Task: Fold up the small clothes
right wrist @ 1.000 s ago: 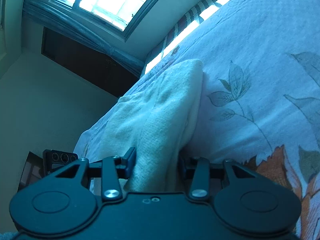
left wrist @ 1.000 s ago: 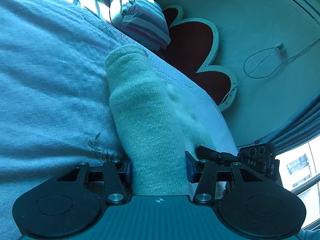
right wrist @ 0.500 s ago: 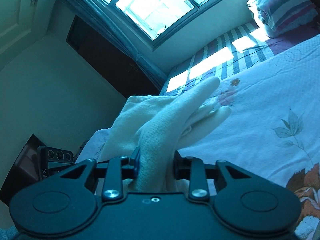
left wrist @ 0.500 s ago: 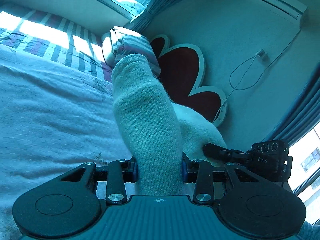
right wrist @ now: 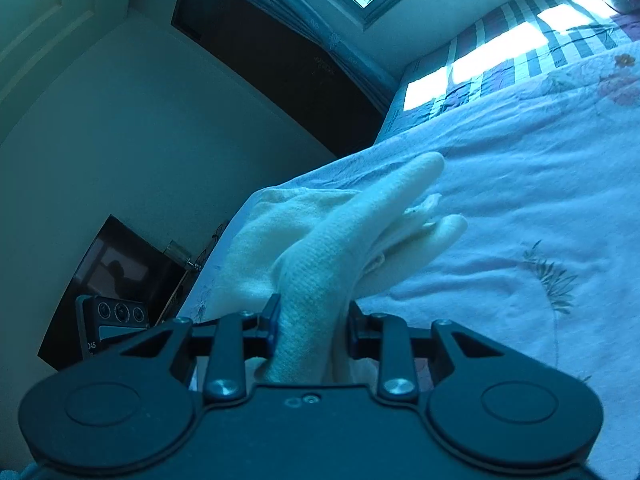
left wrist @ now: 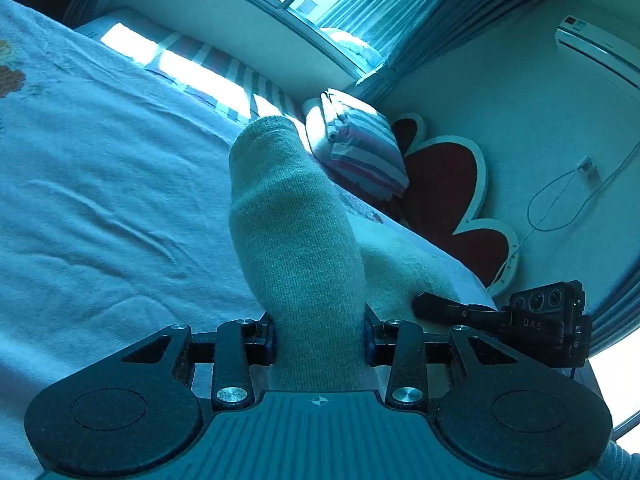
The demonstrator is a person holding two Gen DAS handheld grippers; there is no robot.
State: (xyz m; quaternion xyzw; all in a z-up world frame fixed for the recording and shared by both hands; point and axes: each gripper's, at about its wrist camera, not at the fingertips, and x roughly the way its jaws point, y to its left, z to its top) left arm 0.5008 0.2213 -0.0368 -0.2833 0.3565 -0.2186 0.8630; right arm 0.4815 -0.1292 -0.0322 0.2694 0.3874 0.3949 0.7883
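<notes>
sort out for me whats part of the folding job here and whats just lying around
Job: knit garment, pinched between left gripper and right gripper; bedspread beneath.

Lying about: striped pillow, flower-shaped headboard, wall cable, air conditioner.

We count: two grippers, left gripper point(left wrist: 320, 338) and right gripper point(right wrist: 312, 330); one knit garment point(left wrist: 296, 248); one striped pillow point(left wrist: 360, 148); one bed point(left wrist: 100, 200).
</notes>
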